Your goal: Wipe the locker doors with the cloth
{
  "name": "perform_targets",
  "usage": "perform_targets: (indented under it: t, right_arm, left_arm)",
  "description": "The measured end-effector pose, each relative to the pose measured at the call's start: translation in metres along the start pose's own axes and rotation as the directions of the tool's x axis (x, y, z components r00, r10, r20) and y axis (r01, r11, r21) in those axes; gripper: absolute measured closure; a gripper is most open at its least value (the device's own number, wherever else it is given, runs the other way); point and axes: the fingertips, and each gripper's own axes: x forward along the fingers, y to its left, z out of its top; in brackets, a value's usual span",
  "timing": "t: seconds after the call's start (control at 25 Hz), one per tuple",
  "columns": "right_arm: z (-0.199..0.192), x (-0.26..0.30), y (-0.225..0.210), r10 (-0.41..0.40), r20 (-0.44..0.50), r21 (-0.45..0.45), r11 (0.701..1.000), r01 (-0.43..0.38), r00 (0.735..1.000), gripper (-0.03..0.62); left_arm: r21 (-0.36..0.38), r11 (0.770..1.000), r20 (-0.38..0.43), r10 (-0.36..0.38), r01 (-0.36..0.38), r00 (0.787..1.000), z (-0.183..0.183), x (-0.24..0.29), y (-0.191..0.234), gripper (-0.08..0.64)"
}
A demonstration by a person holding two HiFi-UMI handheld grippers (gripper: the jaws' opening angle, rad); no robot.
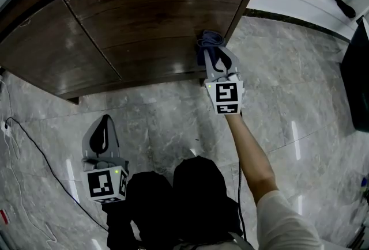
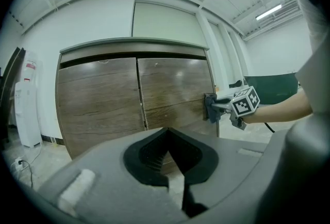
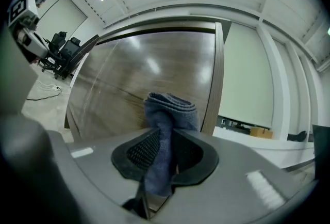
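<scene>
Your left hand-held gripper [image 1: 105, 122] hangs low over the marble floor [image 1: 173, 122], well apart from the locker, with its jaws together and nothing between them. It plays no part in the wipe right now.

Your right hand-held gripper [image 1: 217, 54] is clamped on the blue cloth [image 3: 167, 109]. The bunched end of the cloth pokes out past the jaw tips and is pressed against the right door [image 1: 167, 18], low down and just beside its right edge.

The main risk is the grip. Only a narrow fold sits between the pads, so drag on the wood could pull the cloth sideways or out of the jaws. If the fold works back, the hard jaw tips could meet the veneer and scratch it.

You are also close to both the door's right edge and its bottom edge. A stroke that runs off either one could snag the cloth on the side panel [image 3: 214, 78] or let it flop free.

The wad is small, so each pass probably covers only a thin strip, and gaps are likely unless your strokes overlap. The left door [image 1: 52, 47] likely needs wiping too. Mind the black cable [image 1: 34, 151] on the floor when you step that way.
</scene>
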Motion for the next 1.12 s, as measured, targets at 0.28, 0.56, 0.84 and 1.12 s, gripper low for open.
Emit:
perform_targets:
  t: [0.28,0.56,0.84,1.12]
  right_arm:
    - [-0.055,0.004,0.026,0.036,-0.101,0.016,0.999,-0.035,0.994,0.512]
    - [-0.093,0.007,0.043,0.059,-0.172,0.06,0.997,-0.049,0.983,0.512]
    - [-0.123,0.008,0.061,0.084,-0.228,0.081,0.994,-0.067,0.97,0.512]
    - [-0.127,0.01,0.068,0.086,-0.245,0.094,0.993,-0.065,0.966,0.512]
  left_arm:
    - [-0.002,1.0,-0.006,0.014,-0.014,1.0,-0.003,-0.003,0.007,0.557]
    - [-0.006,1.0,-0.018,0.015,-0.015,1.0,-0.004,-0.003,0.009,0.557]
    - [-0.018,1.0,-0.015,0.024,-0.024,1.0,-0.003,-0.004,0.011,0.557]
    - [-0.019,0.999,-0.02,0.032,-0.033,0.999,-0.004,-0.007,0.013,0.557]
